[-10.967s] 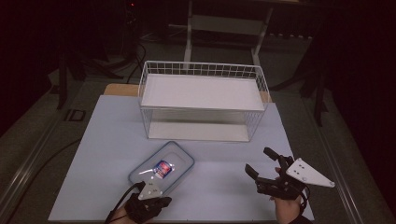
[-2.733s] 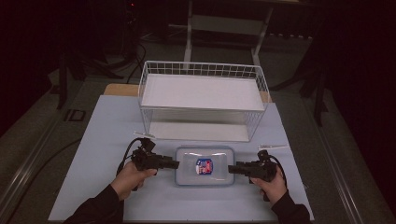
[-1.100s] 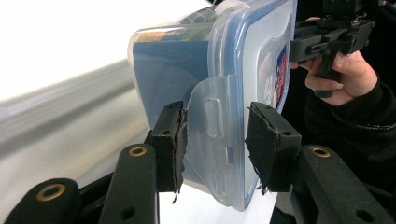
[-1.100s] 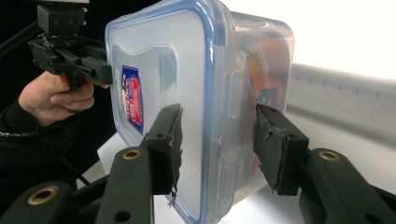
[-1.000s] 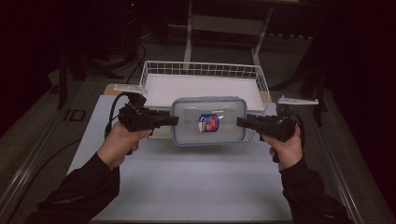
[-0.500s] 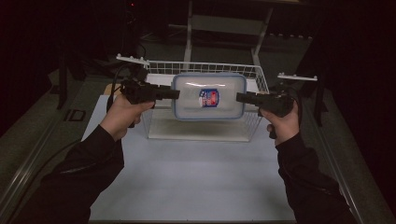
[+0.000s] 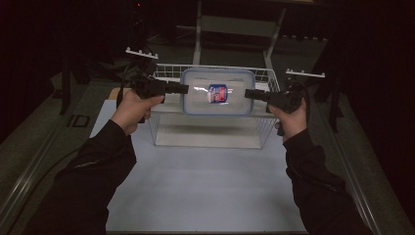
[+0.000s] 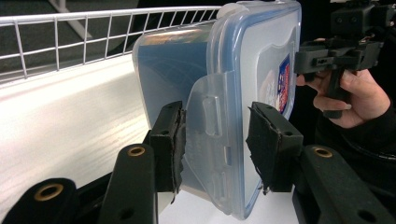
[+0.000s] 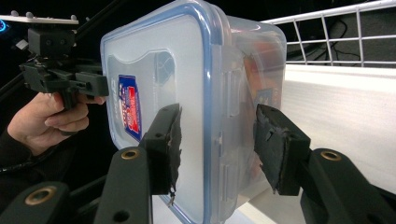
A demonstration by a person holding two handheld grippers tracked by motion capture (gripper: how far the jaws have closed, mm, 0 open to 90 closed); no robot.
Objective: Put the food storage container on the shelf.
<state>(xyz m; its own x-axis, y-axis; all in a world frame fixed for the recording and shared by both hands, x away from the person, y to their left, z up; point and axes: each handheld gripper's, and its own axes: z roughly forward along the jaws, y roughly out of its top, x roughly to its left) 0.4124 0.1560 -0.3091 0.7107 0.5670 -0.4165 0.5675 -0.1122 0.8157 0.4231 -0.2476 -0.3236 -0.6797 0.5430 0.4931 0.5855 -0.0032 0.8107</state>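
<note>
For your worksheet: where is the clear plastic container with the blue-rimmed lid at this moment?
In the high view the container hangs in the air over the white wire basket, tilted so its lid faces the camera, gripped at its ends by the left tool and right tool.

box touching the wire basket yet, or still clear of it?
Apart. In the left gripper view the container, clamped between the left tongs, hangs above the wire basket with its white floor showing below.

The red-and-blue sticker point(image 7: 218, 93) on the container's lid point(image 7: 218, 91) cannot be read.
</note>
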